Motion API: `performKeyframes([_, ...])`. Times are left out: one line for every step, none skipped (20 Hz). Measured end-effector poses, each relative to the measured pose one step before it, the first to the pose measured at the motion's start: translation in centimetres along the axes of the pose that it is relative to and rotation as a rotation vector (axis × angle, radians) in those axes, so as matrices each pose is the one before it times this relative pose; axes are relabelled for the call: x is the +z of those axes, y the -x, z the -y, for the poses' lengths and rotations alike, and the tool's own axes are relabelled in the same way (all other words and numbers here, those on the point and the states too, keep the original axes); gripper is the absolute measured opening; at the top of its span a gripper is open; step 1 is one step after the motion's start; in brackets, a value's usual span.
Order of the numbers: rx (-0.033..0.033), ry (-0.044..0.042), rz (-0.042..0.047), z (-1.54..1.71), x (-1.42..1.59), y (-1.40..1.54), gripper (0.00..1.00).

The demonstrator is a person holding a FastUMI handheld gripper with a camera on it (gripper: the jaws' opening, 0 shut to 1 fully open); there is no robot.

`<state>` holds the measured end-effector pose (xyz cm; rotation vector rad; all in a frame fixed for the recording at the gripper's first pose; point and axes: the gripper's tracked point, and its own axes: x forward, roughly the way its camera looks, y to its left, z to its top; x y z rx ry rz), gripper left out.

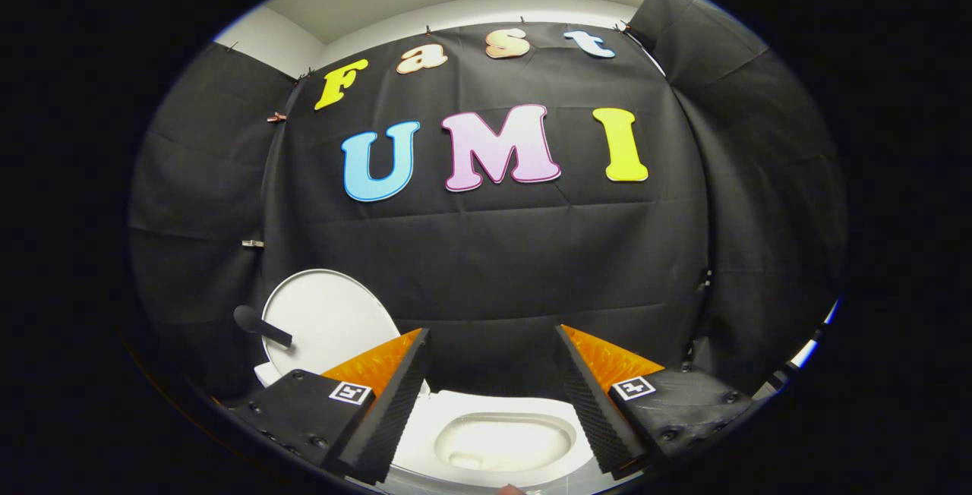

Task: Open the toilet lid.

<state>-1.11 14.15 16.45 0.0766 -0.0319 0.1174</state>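
Note:
The white toilet lid stands raised and upright against the black cloth wall, beyond my left finger. The white seat and the bowl lie uncovered below, between the two fingers and just ahead of them. My gripper is open, its black ribbed pads wide apart with nothing between them. Neither finger touches the lid. The left finger hides the lid's lower right part.
A black rod with a rounded end sticks out across the left side of the lid. Black cloth walls close in the booth behind and on both sides of the toilet.

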Motion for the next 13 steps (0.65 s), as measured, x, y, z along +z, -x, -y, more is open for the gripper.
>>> performKeyframes([0.00093, 0.00248, -0.00138, -0.016, -0.064, -0.015, 0.99])
performKeyframes([-0.00011, 0.00164, -0.00286, 0.022, -0.021, -0.049, 0.99])
performKeyframes([0.00006, 0.00009, -0.00308, 0.015, -0.085, -0.035, 0.99])
performKeyframes([0.00256, -0.00042, 0.00002, -0.054, -0.008, 0.047, 0.99])
performKeyframes([0.00201, -0.00095, 0.00154, -0.117, 0.14, 0.083, 0.99])
performKeyframes([0.00286, -0.00145, -0.00116, -0.071, -0.026, 0.02, 0.99])
performKeyframes([0.00121, 0.00017, 0.00049, -0.068, 0.006, -0.007, 0.99])
performKeyframes([-0.00052, 0.0015, 0.00159, 0.0, 0.058, 0.037, 0.99])
performKeyframes([0.00062, 0.00182, 0.00011, -0.035, -0.001, 0.005, 0.99])
performKeyframes([0.00049, 0.00145, -0.00004, -0.034, -0.046, 0.005, 0.99])
performKeyframes([0.00103, 0.0002, -0.00163, -0.038, -0.002, -0.102, 0.99])
performKeyframes([0.00073, 0.00013, 0.00059, 0.043, -0.011, 0.068, 0.99])
performKeyframes([0.00008, 0.00086, -0.00035, -0.071, 0.021, 0.027, 0.99])
